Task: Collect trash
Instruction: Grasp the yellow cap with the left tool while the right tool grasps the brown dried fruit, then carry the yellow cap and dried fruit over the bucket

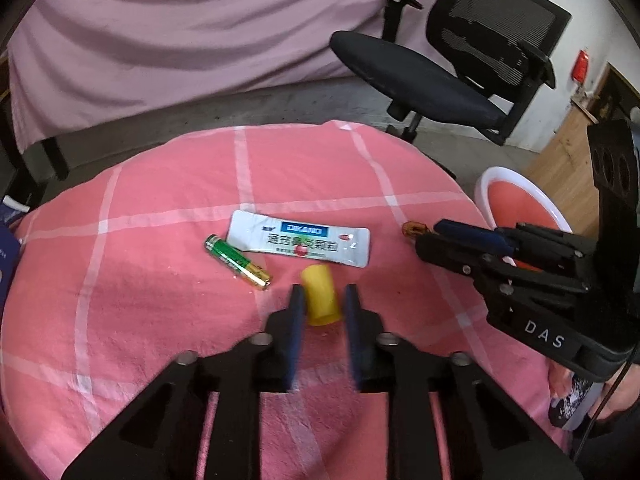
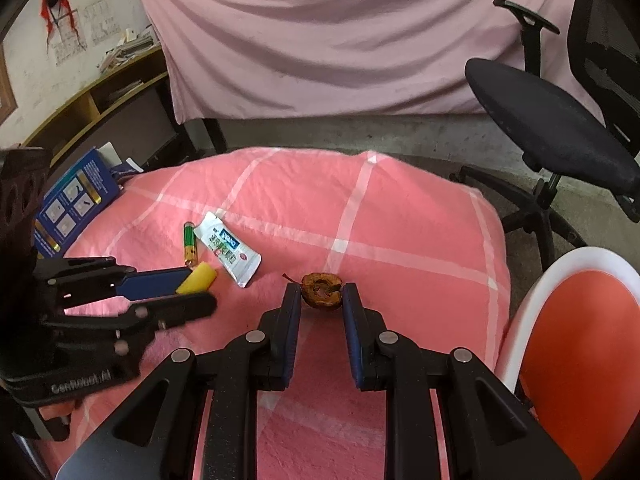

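Trash lies scattered on the pink checked cloth (image 1: 160, 208) that covers the desk. A small yellow plastic cylinder (image 1: 321, 295) sits between the blue-padded fingers (image 1: 295, 320) of the left gripper (image 1: 322, 300), at the near middle of the cloth; the fingers stand close on either side of it, though I cannot tell whether the pads press it. To its right, a brown dried fruit core (image 2: 322, 290) with a thin stem rests between the tips of the right gripper (image 2: 321, 300), whose fingers are narrowly set and appear to touch the core on both sides. Just beyond the yellow cylinder lies a white flat medicine sachet (image 1: 300, 242) with a blue label and green print, and touching its left corner is a green and gold battery (image 1: 238, 262) lying on its side. At the right edge of the desk stands a white-rimmed bin with an orange liner (image 2: 576, 344). A black mesh office chair (image 1: 460, 72) stands far right on the floor.
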Action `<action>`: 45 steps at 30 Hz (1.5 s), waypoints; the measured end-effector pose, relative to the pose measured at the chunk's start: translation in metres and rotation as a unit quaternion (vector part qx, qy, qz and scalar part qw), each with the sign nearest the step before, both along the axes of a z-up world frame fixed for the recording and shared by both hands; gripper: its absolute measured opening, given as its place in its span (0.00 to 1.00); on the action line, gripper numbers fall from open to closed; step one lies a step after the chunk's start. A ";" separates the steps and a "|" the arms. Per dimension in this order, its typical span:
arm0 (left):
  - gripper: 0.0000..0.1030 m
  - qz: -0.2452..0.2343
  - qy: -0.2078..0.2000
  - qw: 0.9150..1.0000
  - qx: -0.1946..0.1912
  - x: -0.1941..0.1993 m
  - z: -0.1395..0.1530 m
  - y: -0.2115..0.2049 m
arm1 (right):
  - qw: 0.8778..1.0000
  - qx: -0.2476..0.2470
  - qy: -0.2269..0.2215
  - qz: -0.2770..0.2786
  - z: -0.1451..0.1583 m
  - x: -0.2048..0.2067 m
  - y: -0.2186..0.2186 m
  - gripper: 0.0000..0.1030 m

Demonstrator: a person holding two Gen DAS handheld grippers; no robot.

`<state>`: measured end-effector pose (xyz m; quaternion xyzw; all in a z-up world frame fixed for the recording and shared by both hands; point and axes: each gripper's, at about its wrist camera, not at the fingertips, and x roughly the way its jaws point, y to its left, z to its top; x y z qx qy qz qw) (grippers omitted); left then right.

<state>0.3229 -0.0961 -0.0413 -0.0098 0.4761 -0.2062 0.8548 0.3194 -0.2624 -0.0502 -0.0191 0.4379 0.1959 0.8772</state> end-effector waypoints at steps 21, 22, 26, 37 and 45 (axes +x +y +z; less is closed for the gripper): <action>0.12 0.057 -0.288 0.955 -0.053 -0.090 0.095 -0.009 | 0.924 0.019 -0.377 -0.069 0.091 -0.128 -0.040 0.18; 0.12 0.054 -0.301 0.951 -0.054 -0.094 0.099 -0.014 | 0.917 0.022 -0.390 -0.080 0.095 -0.133 -0.046 0.18; 0.12 0.031 -0.362 0.930 -0.057 -0.117 0.119 -0.038 | 0.891 0.033 -0.435 -0.123 0.108 -0.149 -0.067 0.18; 0.12 -0.065 -0.402 0.911 -0.062 -0.131 0.126 -0.125 | 0.859 0.031 -0.451 -0.240 0.114 -0.171 -0.139 0.18; 0.12 -0.115 -0.360 0.923 -0.065 -0.120 0.115 -0.180 | 0.871 0.028 -0.390 -0.298 0.100 -0.165 -0.175 0.18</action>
